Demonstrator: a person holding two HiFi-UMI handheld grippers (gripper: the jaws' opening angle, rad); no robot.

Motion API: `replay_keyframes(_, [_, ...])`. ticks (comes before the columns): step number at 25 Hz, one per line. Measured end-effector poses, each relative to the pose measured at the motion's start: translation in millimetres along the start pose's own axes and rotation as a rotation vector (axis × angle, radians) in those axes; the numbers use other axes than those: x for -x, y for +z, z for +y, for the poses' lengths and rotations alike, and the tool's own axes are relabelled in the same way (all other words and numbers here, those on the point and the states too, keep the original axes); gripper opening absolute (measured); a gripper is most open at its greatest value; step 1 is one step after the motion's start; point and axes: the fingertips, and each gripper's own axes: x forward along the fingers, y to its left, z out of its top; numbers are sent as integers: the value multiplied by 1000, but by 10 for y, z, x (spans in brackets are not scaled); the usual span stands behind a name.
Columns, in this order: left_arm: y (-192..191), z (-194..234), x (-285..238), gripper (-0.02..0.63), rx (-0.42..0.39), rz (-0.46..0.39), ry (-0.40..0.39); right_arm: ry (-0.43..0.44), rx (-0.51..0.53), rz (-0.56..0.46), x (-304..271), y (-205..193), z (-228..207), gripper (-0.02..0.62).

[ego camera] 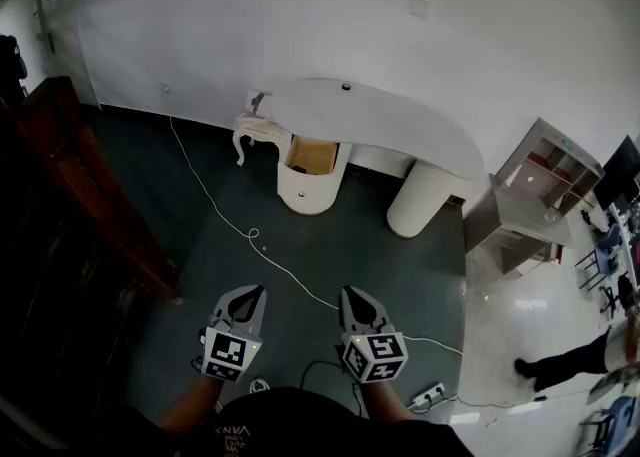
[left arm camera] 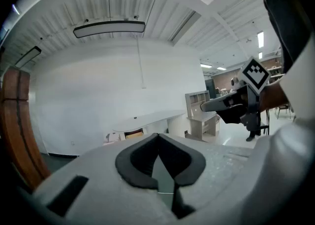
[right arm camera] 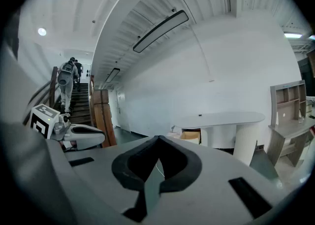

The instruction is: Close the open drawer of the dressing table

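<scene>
dark floor (ego camera: 340, 235) reaching dressing table (ego camera: 400, 117), drawer (ego camera: 312, 157) edge jutting out

Shirt (ego camera: 262, 425), dark, at the bottom edge of the head view: small pale lettering (ego camera: 235, 432), upside down to the camera. Looks like "VANS"; blurred, not certain.

Left hand-held gripper (ego camera: 254, 293): cube (ego camera: 226, 355) faces carry black-and-white square codes, no letters or digits.

Right hand-held gripper (ego camera: 351, 294): its cube (ego camera: 375, 356) has the same kind of codes.

Nothing else legible.
</scene>
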Motion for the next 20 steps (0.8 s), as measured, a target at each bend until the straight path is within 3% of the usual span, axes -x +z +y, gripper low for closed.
replay_keyframes(6, [-44, 111, 14, 21, 36, -46, -62, -29, 26, -49, -143, 50, 139, 4])
replay_keyframes(8, [-79, 182, 16, 40, 40, -51, -70, -34, 48, -53, -195, 45, 212, 126])
replay_keyframes(10, [-130, 263, 20, 201, 47, -50, -78, -33, 53, -45, -242, 3, 292, 144])
replay_keyframes(11, [-167, 293, 27, 216, 53, -47, -85, -30, 51, -43, -262, -32, 332, 144])
replay_keyframes(20, [-336, 471, -57, 219, 84, -26, -96, -26, 37, -7, -506, -113, 371, 187])
